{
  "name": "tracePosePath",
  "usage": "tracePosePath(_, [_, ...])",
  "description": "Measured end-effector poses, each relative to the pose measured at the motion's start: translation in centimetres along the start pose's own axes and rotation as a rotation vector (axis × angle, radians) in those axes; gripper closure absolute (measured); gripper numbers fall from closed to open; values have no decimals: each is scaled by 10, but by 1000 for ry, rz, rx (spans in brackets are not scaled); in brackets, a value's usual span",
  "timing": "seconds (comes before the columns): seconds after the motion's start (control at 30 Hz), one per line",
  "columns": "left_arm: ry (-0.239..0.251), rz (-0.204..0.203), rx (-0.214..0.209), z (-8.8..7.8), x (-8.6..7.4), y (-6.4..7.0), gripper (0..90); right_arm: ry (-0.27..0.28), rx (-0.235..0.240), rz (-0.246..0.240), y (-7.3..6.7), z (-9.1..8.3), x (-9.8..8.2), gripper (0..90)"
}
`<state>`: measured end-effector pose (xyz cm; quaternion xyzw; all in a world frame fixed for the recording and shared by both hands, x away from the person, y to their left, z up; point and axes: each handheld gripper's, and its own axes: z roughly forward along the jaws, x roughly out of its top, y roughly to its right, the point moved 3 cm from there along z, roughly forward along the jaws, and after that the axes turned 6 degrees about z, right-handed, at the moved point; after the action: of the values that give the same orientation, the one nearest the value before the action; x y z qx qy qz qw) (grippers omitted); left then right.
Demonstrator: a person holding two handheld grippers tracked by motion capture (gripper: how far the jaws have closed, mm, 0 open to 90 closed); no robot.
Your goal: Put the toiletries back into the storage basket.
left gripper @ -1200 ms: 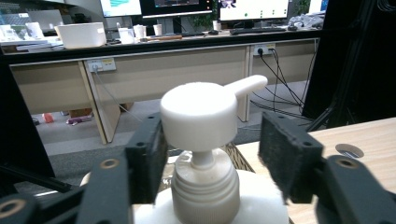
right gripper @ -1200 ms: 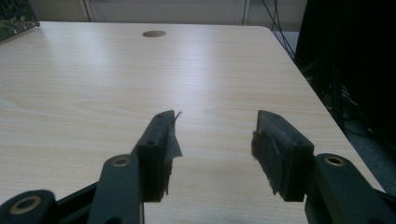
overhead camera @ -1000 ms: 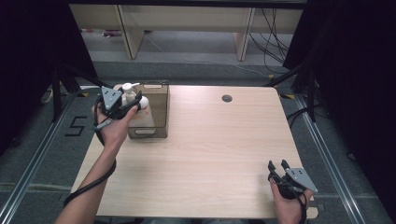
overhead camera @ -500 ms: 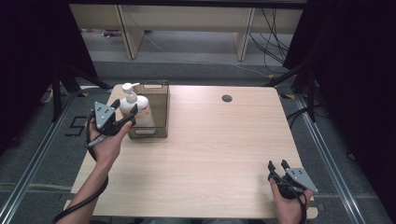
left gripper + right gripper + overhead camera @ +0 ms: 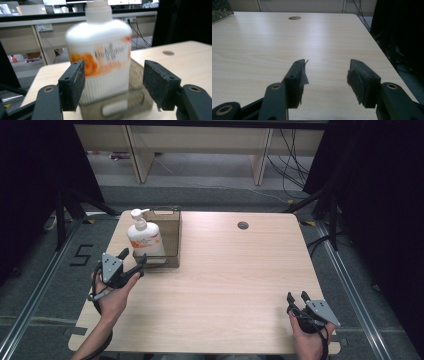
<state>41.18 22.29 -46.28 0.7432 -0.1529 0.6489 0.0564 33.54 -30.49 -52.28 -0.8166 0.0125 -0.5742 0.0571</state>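
Two fingers point(image 5: 72, 85) spread, soap bottle point(image 5: 100, 55) just beyond, untouched

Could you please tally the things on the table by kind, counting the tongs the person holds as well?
Pump bottles: 1, the white pump bottle with an orange label, standing in the organizer.
Organizers: 1, the brown organizer box near the table's far left.
Tongs: 2, the left tongs, open just short of the bottle, and the right tongs, open at the near right corner.
Total: 4.
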Motion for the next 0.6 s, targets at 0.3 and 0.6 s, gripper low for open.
tracePosePath(0.3, [-64, 9, -31, -5, -47, 9, 344, 0, 0, 0, 0, 0, 0, 478])
tracePosePath(0.6, [-85, -11, -26, -4, -68, 8, 354, -13, 3, 12, -1, 0, -1, 476])
